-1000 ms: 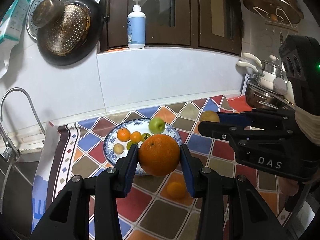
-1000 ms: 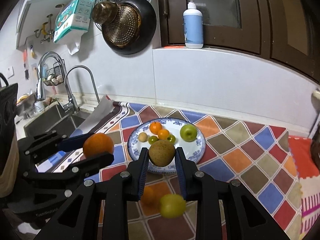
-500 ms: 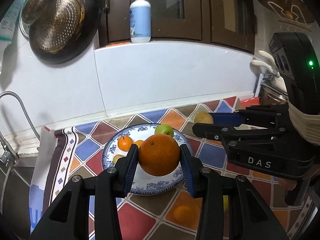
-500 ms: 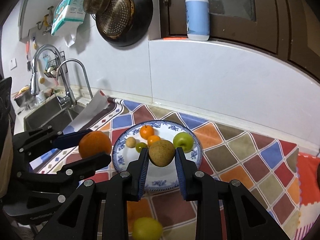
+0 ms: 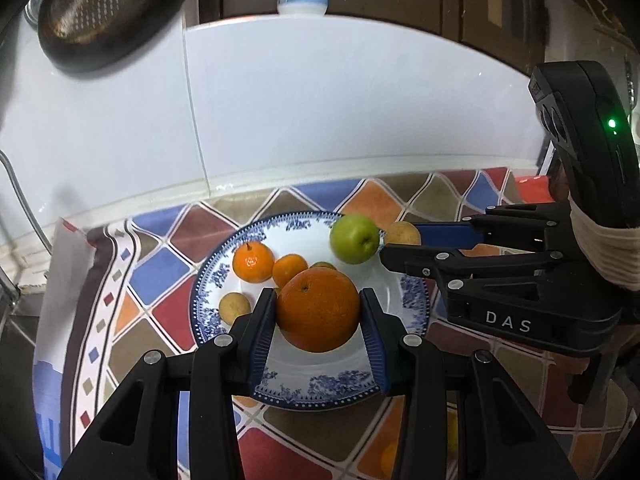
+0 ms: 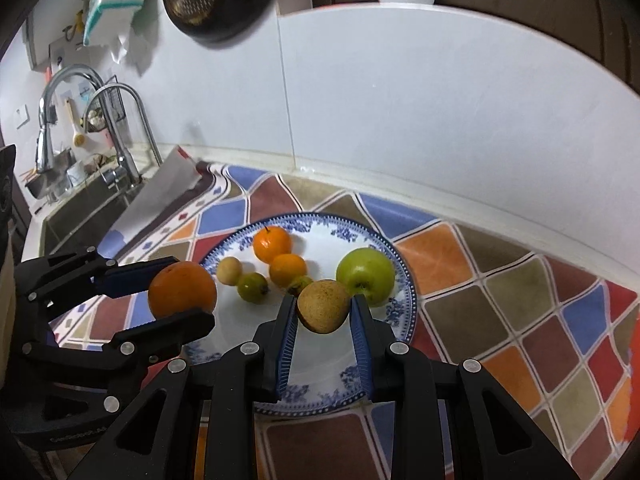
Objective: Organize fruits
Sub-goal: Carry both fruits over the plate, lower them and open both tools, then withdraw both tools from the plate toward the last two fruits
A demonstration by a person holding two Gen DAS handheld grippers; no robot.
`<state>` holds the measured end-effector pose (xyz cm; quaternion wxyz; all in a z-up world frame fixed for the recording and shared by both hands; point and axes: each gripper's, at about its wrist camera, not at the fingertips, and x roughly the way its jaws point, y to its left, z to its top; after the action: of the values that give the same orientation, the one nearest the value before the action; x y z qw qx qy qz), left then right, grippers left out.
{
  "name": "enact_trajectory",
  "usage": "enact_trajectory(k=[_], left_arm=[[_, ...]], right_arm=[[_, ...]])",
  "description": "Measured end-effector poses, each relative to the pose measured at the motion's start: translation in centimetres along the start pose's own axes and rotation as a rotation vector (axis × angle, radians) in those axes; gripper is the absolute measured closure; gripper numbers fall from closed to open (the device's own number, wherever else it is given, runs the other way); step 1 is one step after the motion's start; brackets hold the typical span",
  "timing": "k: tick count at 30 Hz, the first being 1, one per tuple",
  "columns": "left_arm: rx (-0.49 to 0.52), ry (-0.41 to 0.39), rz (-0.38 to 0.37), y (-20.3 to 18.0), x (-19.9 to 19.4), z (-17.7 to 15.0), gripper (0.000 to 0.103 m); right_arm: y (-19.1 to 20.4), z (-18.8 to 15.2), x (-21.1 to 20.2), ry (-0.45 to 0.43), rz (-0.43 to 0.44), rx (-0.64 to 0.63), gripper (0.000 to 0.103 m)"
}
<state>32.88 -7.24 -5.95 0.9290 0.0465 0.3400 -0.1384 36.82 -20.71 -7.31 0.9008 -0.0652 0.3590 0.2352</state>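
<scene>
My left gripper (image 5: 318, 312) is shut on a large orange (image 5: 318, 310) and holds it over the blue-and-white plate (image 5: 320, 390); the orange also shows in the right wrist view (image 6: 182, 290). My right gripper (image 6: 324, 312) is shut on a brown pear (image 6: 323, 306) above the plate's (image 6: 320, 394) right half; the pear also shows in the left wrist view (image 5: 402, 234). On the plate lie a green apple (image 6: 366, 276), two tangerines (image 6: 272, 244), a small brown fruit (image 6: 229, 271) and small green fruits (image 6: 252, 287).
The plate sits on a colourful diamond-pattern cloth (image 6: 500, 300) against a white tiled wall. A sink with faucets (image 6: 116, 136) lies to the left. A pan (image 5: 100, 20) hangs above. A yellow-orange fruit (image 5: 390, 454) lies on the cloth near the front.
Both grippers have moved forward and down towards the plate, each still holding its fruit. The plate now lies directly beneath them and looks larger.
</scene>
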Motion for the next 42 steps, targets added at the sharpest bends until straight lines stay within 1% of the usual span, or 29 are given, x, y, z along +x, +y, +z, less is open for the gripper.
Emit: enact_trajectory(k=[10, 17, 19, 20, 21, 23, 25, 29, 33, 36, 39, 40, 42], left_arm=[[0.010, 0.065, -0.003, 0.5, 3.4, 0.0, 0.062], [0.017, 0.081, 0.008, 0.7, 4.2, -0.2, 0.061], [0.011, 0.087, 0.008, 0.8, 4.2, -0.2, 0.061], [0.008, 0.087, 0.009, 0.9, 4.2, -0.2, 0.061], [0.009, 0.079, 0.014, 0.9, 3.9, -0.1, 0.061], [0.009, 0.064, 0.022, 0.9, 3.4, 0.0, 0.059], [0.010, 0.042, 0.028, 0.9, 2.5, 0.3, 0.051], [0.014, 0.013, 0.041, 0.7, 0.8, 0.4, 0.048], [0.018, -0.021, 0.051, 0.5, -1.2, 0.3, 0.039], [0.019, -0.046, 0.063, 0.4, -2.9, 0.2, 0.034], [0.021, -0.066, 0.073, 0.4, -4.6, -0.3, 0.032], [0.022, -0.072, 0.077, 0.3, -5.1, -0.4, 0.030], [0.025, -0.083, 0.076, 0.3, -6.0, -0.8, 0.028]], right_arm=[[-1.3, 0.0, 3.5, 0.056, 0.017, 0.014, 0.075], [-1.5, -0.3, 4.7, 0.079, 0.030, 0.033, 0.075], [-1.5, -0.3, 4.7, 0.074, 0.019, 0.039, 0.074], [-1.5, -0.3, 4.6, 0.073, 0.013, 0.042, 0.070], [-1.6, -0.3, 4.4, 0.070, 0.010, 0.052, 0.064], [-1.7, -0.3, 4.0, 0.063, 0.002, 0.062, 0.064], [-1.5, -0.4, 3.5, 0.059, -0.004, 0.055, 0.064], [-1.0, -0.5, 1.6, 0.030, -0.038, 0.051, 0.063], [-0.4, -0.8, -0.6, -0.008, -0.069, 0.052, 0.054], [0.2, -0.9, -2.5, -0.042, -0.102, 0.057, 0.047], [0.9, -1.1, -4.7, -0.074, -0.141, 0.062, 0.045], [1.1, -1.2, -5.2, -0.082, -0.151, 0.063, 0.044], [1.6, -1.4, -6.3, -0.101, -0.168, 0.074, 0.038]])
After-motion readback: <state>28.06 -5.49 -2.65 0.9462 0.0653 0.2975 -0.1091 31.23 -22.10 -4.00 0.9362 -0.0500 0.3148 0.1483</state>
